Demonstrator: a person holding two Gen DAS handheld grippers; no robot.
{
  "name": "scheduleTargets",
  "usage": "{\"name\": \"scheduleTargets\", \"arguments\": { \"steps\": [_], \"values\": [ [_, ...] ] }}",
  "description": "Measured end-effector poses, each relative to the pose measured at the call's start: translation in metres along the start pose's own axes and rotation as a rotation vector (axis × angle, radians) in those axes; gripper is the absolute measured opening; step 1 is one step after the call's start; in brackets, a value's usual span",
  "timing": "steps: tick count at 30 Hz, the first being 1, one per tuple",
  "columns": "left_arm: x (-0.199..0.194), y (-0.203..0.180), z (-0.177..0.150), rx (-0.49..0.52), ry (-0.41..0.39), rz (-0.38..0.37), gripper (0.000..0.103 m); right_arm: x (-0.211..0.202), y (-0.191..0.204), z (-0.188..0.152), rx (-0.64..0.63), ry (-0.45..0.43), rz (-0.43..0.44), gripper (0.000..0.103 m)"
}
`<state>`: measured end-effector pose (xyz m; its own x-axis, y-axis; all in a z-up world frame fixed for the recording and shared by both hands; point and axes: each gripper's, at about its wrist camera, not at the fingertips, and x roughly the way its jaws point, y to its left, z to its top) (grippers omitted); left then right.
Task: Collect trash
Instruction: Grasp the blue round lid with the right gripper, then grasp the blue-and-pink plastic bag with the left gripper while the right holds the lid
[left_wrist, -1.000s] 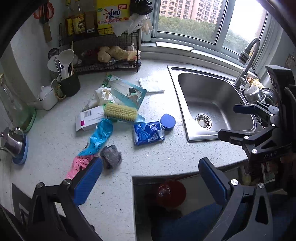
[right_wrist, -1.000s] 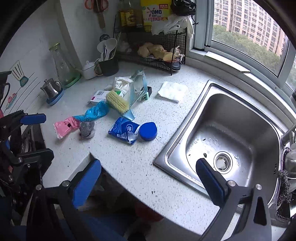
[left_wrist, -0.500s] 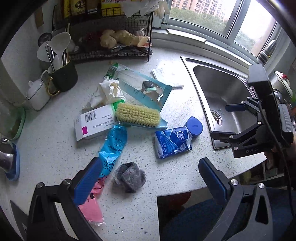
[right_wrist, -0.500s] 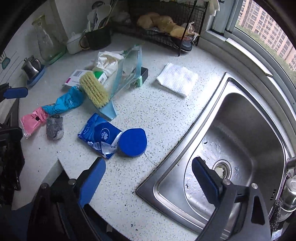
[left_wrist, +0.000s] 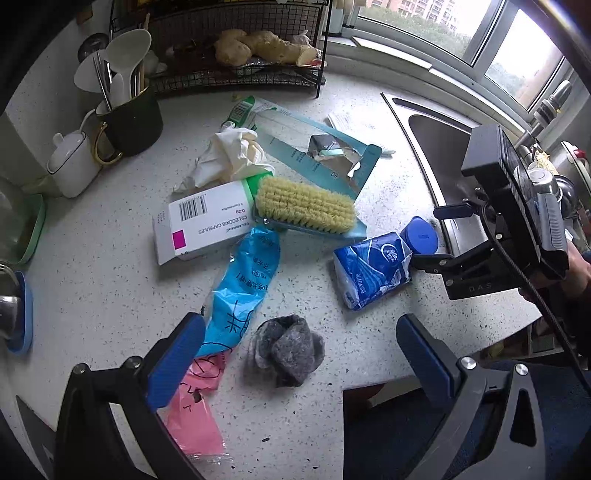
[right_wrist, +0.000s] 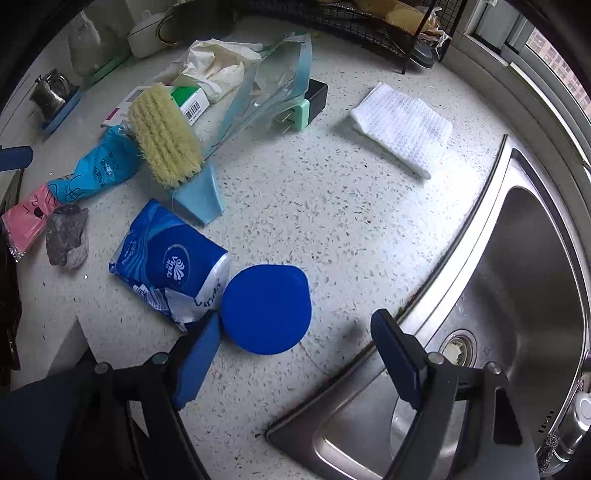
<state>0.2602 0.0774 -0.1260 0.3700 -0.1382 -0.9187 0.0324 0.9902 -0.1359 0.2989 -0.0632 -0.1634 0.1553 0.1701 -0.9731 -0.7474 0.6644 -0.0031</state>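
My right gripper (right_wrist: 295, 343) is spread wide around the blue lid (right_wrist: 266, 309) beside the tissue pack (right_wrist: 168, 260), one finger seemingly touching it, while my left gripper (left_wrist: 301, 341) hangs spread above the grey wad (left_wrist: 286, 349).

Both views are aimed down at the counter (left_wrist: 110, 295), the right one closer, with the tissue pack (left_wrist: 371, 269) (right_wrist: 168, 258) shared at 9 o'clock there.

Your right gripper (right_wrist: 301, 350) had bare countertop (right_wrist: 332, 206) ahead toward the white cloth (right_wrist: 402, 125); the blue lid (right_wrist: 266, 308) and tissue pack (right_wrist: 170, 258) crowded its left finger, the sink (right_wrist: 517, 295) edged its right
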Motion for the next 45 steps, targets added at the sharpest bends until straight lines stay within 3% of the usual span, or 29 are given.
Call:
{"name": "scheduleTargets", "arguments": {
  "steps": [5,7,8,15,22,29,33,45],
  "values": [
    [-0.003,0.005,-0.002,-0.022,-0.001,0.004,0.103,0.001,-0.001,0.003,-0.003,-0.020,0.010,0.065],
    [-0.004,0.007,-0.004,-0.025,0.001,0.007,0.103,-0.002,0.001,0.006,-0.012,-0.031,0.012,0.046],
    [-0.005,0.008,-0.005,-0.026,0.003,0.011,0.103,-0.003,0.001,0.006,-0.010,-0.036,0.012,0.043],
    [-0.014,0.021,-0.005,-0.005,-0.009,0.024,0.103,-0.005,0.005,0.007,0.029,-0.041,0.024,0.043],
    [-0.003,0.042,0.003,0.066,0.038,0.063,0.103,-0.047,0.001,0.006,0.135,-0.111,0.005,0.043],
    [0.024,0.063,0.015,0.062,0.105,0.010,0.103,-0.076,0.028,0.002,0.150,-0.165,0.074,0.043],
    [0.043,0.065,0.020,0.101,0.157,0.019,0.094,-0.070,0.039,-0.001,0.147,-0.157,0.094,0.043],
    [0.079,0.078,0.020,0.166,0.234,0.039,0.093,-0.056,0.037,-0.004,0.181,-0.125,0.119,0.043]
  ]
}}
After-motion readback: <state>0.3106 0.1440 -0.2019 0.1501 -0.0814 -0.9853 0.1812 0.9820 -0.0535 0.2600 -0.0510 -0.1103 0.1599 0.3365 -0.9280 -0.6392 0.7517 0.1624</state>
